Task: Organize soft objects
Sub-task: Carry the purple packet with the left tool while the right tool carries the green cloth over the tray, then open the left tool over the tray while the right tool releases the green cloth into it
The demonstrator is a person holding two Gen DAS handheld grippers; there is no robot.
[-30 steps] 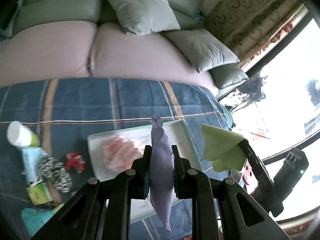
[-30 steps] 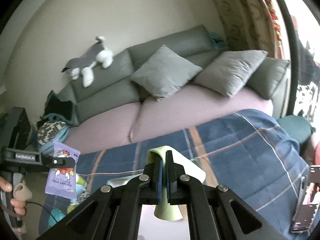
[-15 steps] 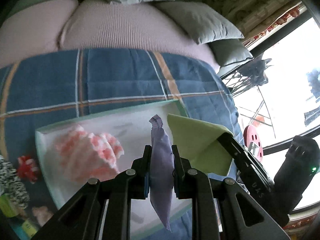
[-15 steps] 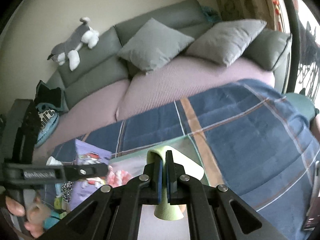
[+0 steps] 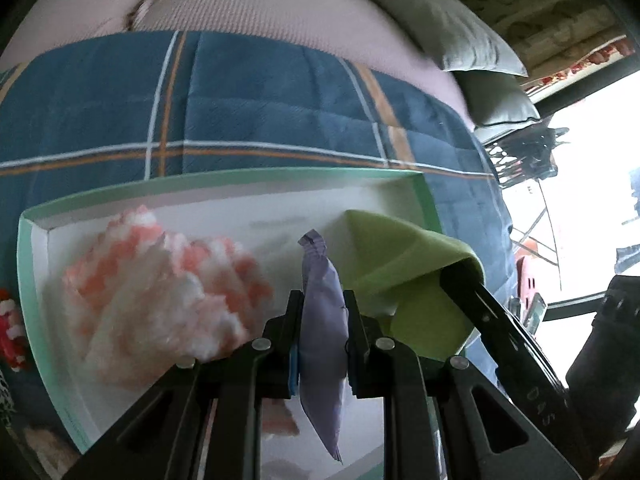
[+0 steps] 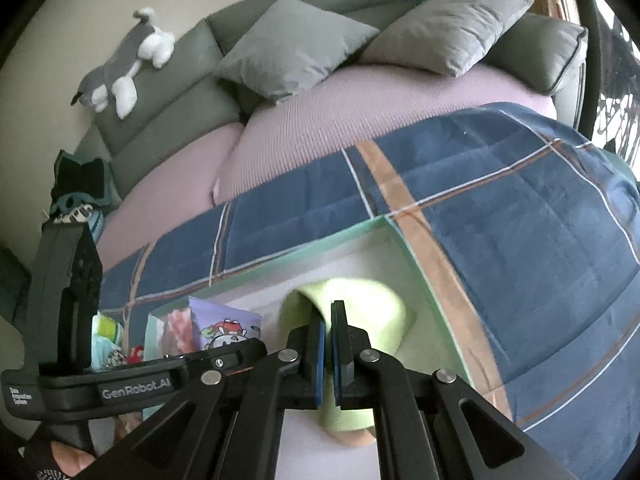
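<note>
My left gripper point(image 5: 322, 312) is shut on a purple pouch point(image 5: 322, 344) and holds it over the white tray with a mint-green rim point(image 5: 224, 178). The pouch's cartoon print shows in the right wrist view point(image 6: 224, 326). My right gripper point(image 6: 327, 320) is shut on a folded green cloth point(image 6: 360, 300) above the tray's right part point(image 6: 400, 240); the cloth also shows in the left wrist view point(image 5: 404, 264). A fluffy pink-and-white item point(image 5: 160, 288) lies in the tray's left half.
The tray sits on a blue plaid blanket point(image 5: 260, 92) over a pink sofa seat point(image 6: 320, 120). Grey cushions point(image 6: 296, 44) and a plush dog point(image 6: 120, 68) lie on the sofa back. Small soft items point(image 6: 116, 344) lie left of the tray.
Both grippers have come down and forward over the tray, each still holding its item. The tray and the fluffy item now look much closer.
</note>
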